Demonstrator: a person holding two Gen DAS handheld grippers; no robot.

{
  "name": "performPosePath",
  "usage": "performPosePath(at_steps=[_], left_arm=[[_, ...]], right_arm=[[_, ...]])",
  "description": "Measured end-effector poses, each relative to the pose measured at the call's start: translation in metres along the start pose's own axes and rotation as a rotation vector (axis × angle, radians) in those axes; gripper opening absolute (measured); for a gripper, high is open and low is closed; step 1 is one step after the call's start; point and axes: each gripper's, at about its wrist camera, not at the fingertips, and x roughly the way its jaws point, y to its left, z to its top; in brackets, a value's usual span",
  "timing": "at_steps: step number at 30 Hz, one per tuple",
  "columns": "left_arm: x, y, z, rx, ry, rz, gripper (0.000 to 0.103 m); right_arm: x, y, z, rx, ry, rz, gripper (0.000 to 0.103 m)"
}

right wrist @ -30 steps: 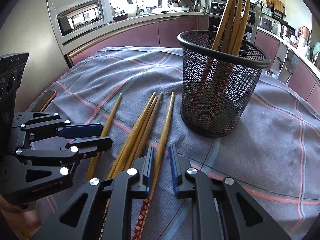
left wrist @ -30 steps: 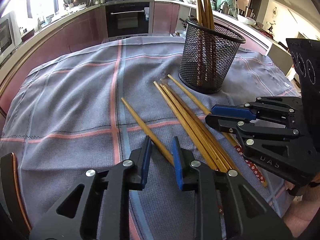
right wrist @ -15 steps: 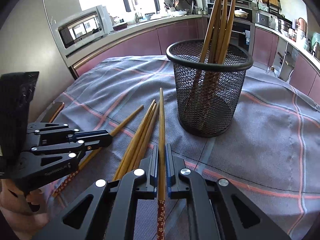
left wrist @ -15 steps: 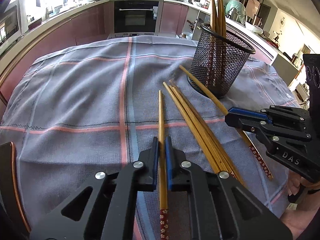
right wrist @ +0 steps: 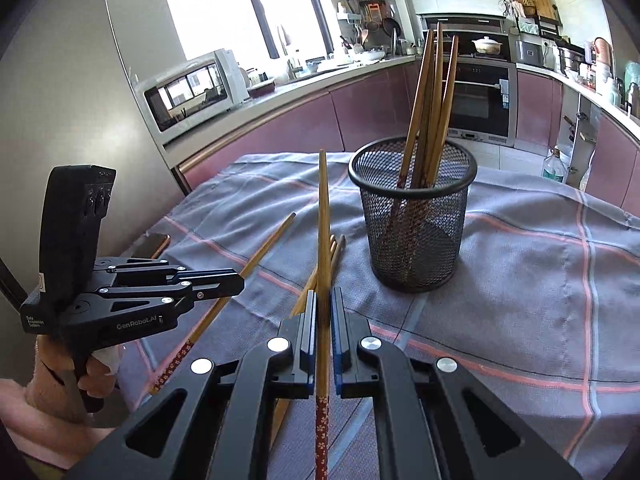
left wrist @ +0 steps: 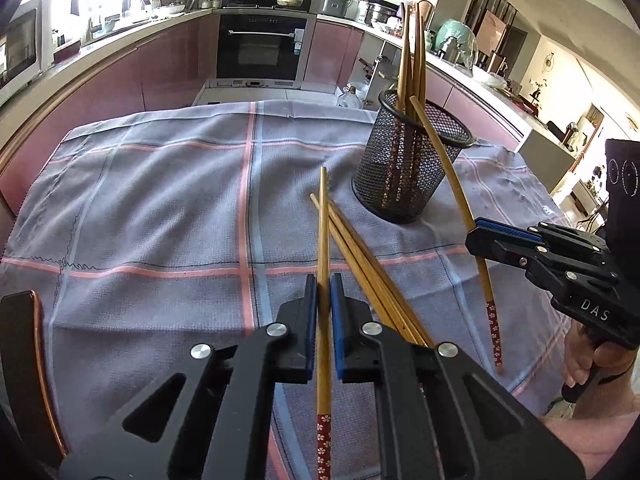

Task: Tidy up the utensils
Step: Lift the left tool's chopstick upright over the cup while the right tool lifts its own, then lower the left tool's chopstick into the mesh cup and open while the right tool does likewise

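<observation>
Left gripper (left wrist: 324,312), black with blue ribbed pads, is clenched on a slender bamboo chopstick (left wrist: 323,240). Its long axis runs straight ahead along the fingers, tapered tip forward and raised off the cloth, red flower-patterned butt end trailing back between the arms.

Right gripper (right wrist: 324,320), same build, clamps a second bamboo chopstick (right wrist: 323,220) likewise: tip forward and up toward the round black wire-mesh holder (right wrist: 414,216), patterned end rearward. In the left view this stick slants from the right gripper up across the holder's rim.

The holder stands upright on the desk, which is covered by a grey woven cloth with pink and blue stripes (left wrist: 160,208); several chopsticks stand in it, tips up. A loose bundle of bamboo chopsticks (left wrist: 368,264) lies flat on the cloth, near the holder.
</observation>
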Motion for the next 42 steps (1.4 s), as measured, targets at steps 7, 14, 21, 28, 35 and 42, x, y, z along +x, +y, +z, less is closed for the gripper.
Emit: performPosePath(at_steps=[7, 14, 21, 28, 35, 42], left_arm=[[-0.025, 0.001, 0.006, -0.008, -0.048, -0.060, 0.007], [-0.049, 0.001, 0.017, -0.020, -0.109, -0.138, 0.007], [-0.072, -0.004, 0.031, -0.010, -0.178, -0.170, 0.007], [-0.096, -0.007, 0.049, -0.007, -0.252, -0.190, 0.007], [-0.110, -0.012, 0.069, -0.004, -0.304, -0.211, 0.007], [-0.111, -0.020, 0.095, 0.013, -0.327, -0.214, 0.007]], right_arm=[[-0.018, -0.001, 0.008, 0.010, -0.066, 0.008, 0.005], [-0.033, -0.005, 0.018, 0.026, -0.127, 0.004, 0.005], [-0.044, -0.012, 0.025, 0.032, -0.170, 0.004, 0.005], [-0.050, -0.013, 0.035, 0.025, -0.213, -0.004, 0.005], [-0.055, -0.016, 0.048, 0.023, -0.253, -0.010, 0.005], [-0.058, -0.023, 0.066, 0.016, -0.302, -0.025, 0.005]])
